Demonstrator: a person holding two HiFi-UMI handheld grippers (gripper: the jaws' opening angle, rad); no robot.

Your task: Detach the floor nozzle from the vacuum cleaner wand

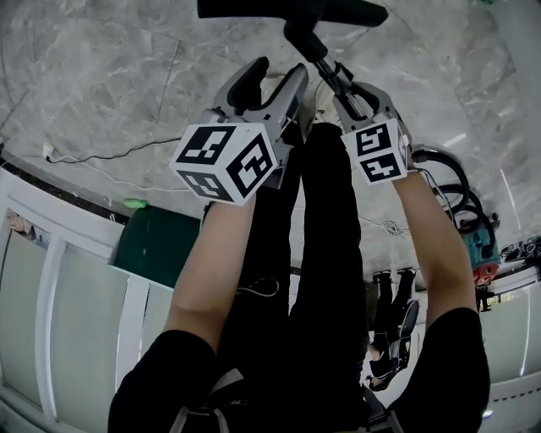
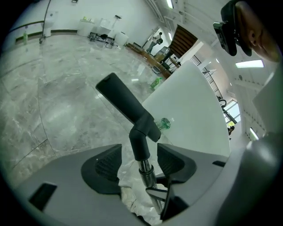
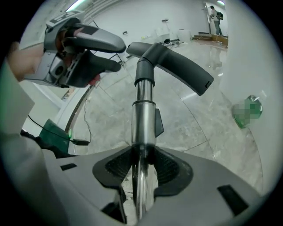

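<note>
The black floor nozzle [image 1: 287, 10] is held up off the marble floor, its neck [image 2: 140, 143] seated on the end of the shiny metal wand [image 3: 143, 119]. My right gripper [image 3: 142, 165] is shut on the wand a little below the black latch [image 3: 158, 121], both pads pressed on the tube. My left gripper [image 2: 139, 161] stands open, its pads on either side of the nozzle's neck and not touching it. In the head view the left gripper [image 1: 275, 80] is just left of the right gripper [image 1: 351, 89], both under the nozzle.
The person's black-clad legs [image 1: 313, 279] stand below the grippers. A green bottle [image 3: 247, 110] lies on the floor beside a white panel [image 2: 194, 110]. A green box [image 1: 156, 241] and a cable [image 1: 110, 156] lie at left, and hoses and a teal machine [image 1: 473, 237] at right.
</note>
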